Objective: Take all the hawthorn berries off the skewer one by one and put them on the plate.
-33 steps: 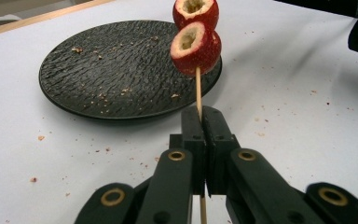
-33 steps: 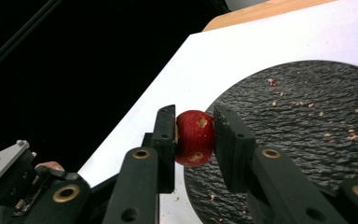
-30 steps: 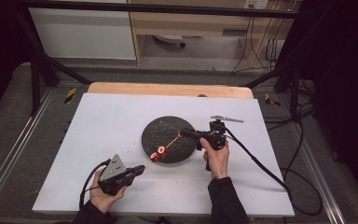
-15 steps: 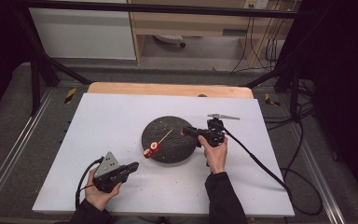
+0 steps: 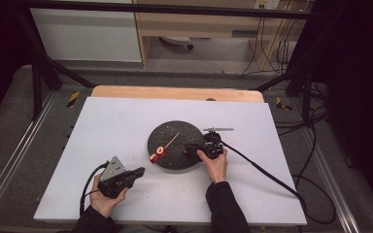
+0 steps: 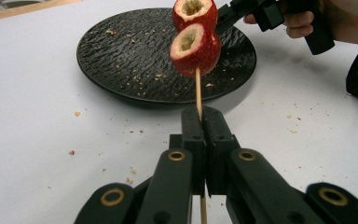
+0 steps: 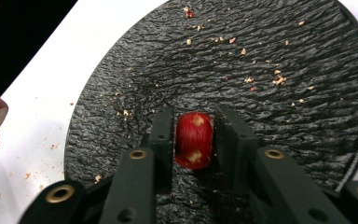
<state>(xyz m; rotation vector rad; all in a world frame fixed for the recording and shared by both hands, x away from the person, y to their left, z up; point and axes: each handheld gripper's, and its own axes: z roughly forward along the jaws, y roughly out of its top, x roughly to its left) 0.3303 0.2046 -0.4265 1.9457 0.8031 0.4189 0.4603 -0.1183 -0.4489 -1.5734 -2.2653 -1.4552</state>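
My left gripper [image 6: 205,116] is shut on a thin wooden skewer [image 6: 198,91] that carries two cored red fruit pieces [image 6: 196,49]. In the high view that gripper [image 5: 140,171] lies at the front left, and the skewer's fruit [image 5: 158,154] hangs over the near edge of the black textured plate [image 5: 175,144]. My right gripper [image 7: 194,126] is low over the plate [image 7: 261,70] with a single red fruit piece [image 7: 194,140] lying between its jaws. Those jaws have just been opening; a gap shows beside the right pad.
Crumbs are scattered on the plate and on the white table top [image 5: 116,121]. A small metal tool [image 5: 218,129] lies just behind my right gripper [image 5: 188,148]. Cables trail from both grippers toward the front and right edges.
My right gripper has come down and leftward onto the plate, and its jaws have parted around the red piece. The left gripper and skewer have hardly moved.
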